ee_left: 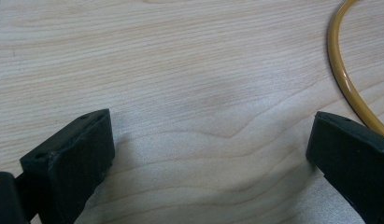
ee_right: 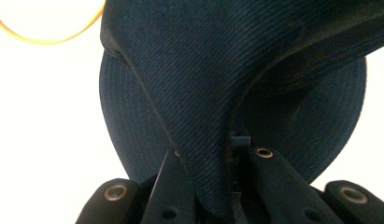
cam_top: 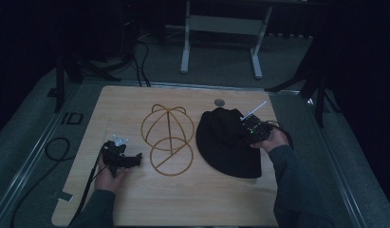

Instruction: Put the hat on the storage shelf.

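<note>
Darkness is covering the room behind the wooden table (cam_top: pixel 183 199), so the stands and cables back there are hard to make out. In the right gripper view, the black hat (ee_right: pixel 217 93) is hiding most of the table, and the top of the hat is cut off by the edge. Only a small curve of the yellow wire frame (ee_right: pixel 45 35) is peeking out beside the hat there. In the left gripper view, just one bent piece of that frame is showing, and the rest is cut off.

The right gripper (cam_top: pixel 252 129) is sitting on the right side of the hat, with the person's right hand (cam_top: pixel 273 140) wrapping around it from behind. Its jaws are squeezing together on a fold of the hat's cloth. The left gripper (cam_top: pixel 128 159) is resting low on the table, on the far side of the wire frame from the hat. The left hand (cam_top: pixel 107 173) is holding it and pointing it toward the frame. Its jaws are standing wide apart with only bare wood between them.

The hat is lying on the table just beside the wire frame. A small round grey spot (cam_top: pixel 219 102) is sitting on the table behind the hat.
</note>
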{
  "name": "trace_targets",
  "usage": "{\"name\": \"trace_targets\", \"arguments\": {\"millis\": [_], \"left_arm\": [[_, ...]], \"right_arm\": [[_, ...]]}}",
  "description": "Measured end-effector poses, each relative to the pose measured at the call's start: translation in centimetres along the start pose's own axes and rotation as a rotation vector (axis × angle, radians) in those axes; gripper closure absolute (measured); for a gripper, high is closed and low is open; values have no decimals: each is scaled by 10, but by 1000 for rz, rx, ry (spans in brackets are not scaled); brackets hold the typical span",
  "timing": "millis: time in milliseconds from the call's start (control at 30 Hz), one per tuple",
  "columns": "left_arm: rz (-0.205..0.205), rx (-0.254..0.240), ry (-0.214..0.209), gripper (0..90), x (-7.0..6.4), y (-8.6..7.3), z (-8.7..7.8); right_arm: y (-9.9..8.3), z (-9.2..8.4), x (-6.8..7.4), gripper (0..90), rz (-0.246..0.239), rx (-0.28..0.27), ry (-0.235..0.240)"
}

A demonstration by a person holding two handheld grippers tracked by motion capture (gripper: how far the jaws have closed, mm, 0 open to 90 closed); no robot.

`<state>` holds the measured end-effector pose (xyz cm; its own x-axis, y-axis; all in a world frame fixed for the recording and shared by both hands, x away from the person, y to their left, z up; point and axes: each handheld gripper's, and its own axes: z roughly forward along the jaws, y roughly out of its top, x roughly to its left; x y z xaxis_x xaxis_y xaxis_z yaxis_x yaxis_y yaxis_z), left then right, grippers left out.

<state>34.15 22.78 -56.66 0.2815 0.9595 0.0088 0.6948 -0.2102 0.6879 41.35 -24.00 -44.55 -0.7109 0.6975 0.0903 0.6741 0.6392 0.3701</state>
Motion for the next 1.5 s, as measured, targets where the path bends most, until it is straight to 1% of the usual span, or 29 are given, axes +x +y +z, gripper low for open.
{"name": "trace_targets", "arguments": {"millis": [233,400,600,800,1067,1267,1500], "left_arm": [[0,0,0,12,0,0,0],[2,0,1,13,0,0,0],[0,-2,1,13,0,0,0],[0,-1,1,12,0,0,0],[0,1,1,12,0,0,0],[0,1,1,12,0,0,0],[1,1,0,12,0,0,0]], "right_arm": [[-5,-10,5,871,-24,-41,19],[-6,-19,8,872,-28,-104,44],[-4,-27,13,872,-40,-163,57],[-2,-39,16,870,-55,-228,62],[-2,-58,17,871,-67,-294,56],[-2,-64,17,871,-70,-312,48],[-4,-71,15,870,-70,-336,49]]}}
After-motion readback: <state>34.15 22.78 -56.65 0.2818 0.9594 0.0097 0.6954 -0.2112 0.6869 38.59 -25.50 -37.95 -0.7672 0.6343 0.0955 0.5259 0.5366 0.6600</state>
